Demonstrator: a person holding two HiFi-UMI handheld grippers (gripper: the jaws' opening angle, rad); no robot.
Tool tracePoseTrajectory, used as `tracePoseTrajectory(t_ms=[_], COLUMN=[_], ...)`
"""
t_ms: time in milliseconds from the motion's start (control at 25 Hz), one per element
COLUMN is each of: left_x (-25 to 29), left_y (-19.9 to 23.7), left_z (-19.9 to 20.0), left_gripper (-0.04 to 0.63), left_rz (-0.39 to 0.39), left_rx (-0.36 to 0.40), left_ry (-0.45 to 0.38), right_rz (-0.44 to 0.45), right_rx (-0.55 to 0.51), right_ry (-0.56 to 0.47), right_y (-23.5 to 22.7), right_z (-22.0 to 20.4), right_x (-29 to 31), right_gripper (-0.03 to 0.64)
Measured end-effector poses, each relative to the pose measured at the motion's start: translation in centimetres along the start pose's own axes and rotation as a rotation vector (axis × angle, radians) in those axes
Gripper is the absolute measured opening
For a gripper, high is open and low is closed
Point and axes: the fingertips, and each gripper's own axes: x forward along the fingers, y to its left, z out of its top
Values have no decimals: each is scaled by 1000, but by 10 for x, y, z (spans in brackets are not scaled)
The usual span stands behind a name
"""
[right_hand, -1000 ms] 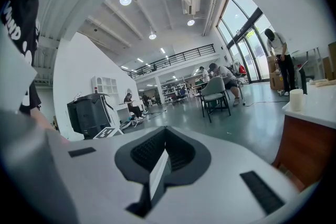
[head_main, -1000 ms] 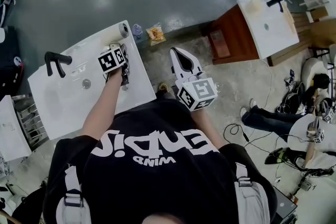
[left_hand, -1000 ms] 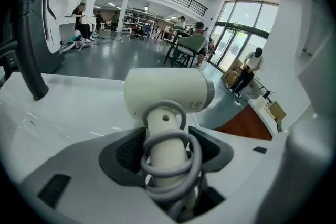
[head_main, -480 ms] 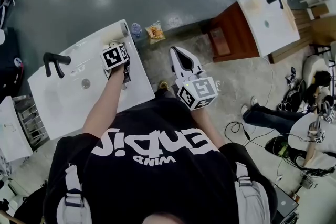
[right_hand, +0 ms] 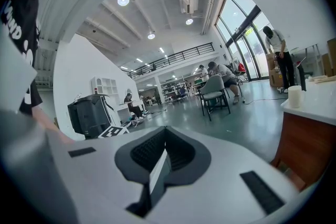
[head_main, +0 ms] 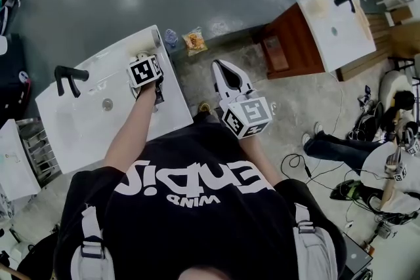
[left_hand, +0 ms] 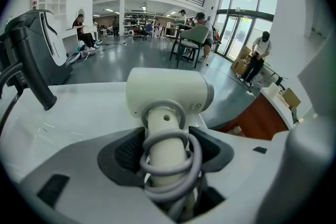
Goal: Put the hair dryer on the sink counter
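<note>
The white hair dryer (head_main: 146, 42) lies at the far right end of the white sink counter (head_main: 79, 121), beside the basin. In the left gripper view its barrel (left_hand: 168, 94) points across the counter, and a grey cord is wound round its handle. My left gripper (head_main: 149, 57) reaches steeply down over the counter edge, and its jaws (left_hand: 165, 152) are shut on the corded handle. My right gripper (head_main: 222, 65) hovers off the counter over the floor, roughly level. Its pads (right_hand: 160, 165) meet with nothing between them.
A black faucet (head_main: 69, 77) stands at the counter's left, with the drain (head_main: 107, 103) in the basin. A bottle (head_main: 171, 38) and a snack bag (head_main: 195, 41) lie on the floor past the counter. A wooden cabinet with a second sink top (head_main: 331, 33) stands to the right.
My left gripper has tilted a little over the hair dryer while staying in place. The right gripper has not moved.
</note>
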Motion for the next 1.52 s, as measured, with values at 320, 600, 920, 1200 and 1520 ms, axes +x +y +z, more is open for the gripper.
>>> tracePoseTrajectory(t_ms=[320, 600, 920, 1200, 1520], left_x=[-2, -4, -8, -16, -37], left_y=[-1, -3, -4, -9, -6], left_z=[2, 0, -4, -1, 9], left_gripper=[268, 293, 372, 376, 376], left_rz=[9, -9, -30, -64, -122], left_rx=[4, 5, -4, 8, -2], left_ry=[-14, -25, -45, -59, -98], right_rz=[-5, -6, 10, 38, 67], right_rx=[1, 4, 0, -8, -20], right_ry=[2, 5, 15, 26, 35], right_y=[-4, -3, 4, 7, 23], right_z=[0, -2, -6, -6, -10], right_x=[-4, -8, -9, -1, 6], right_gripper=[18, 18, 18, 18, 18])
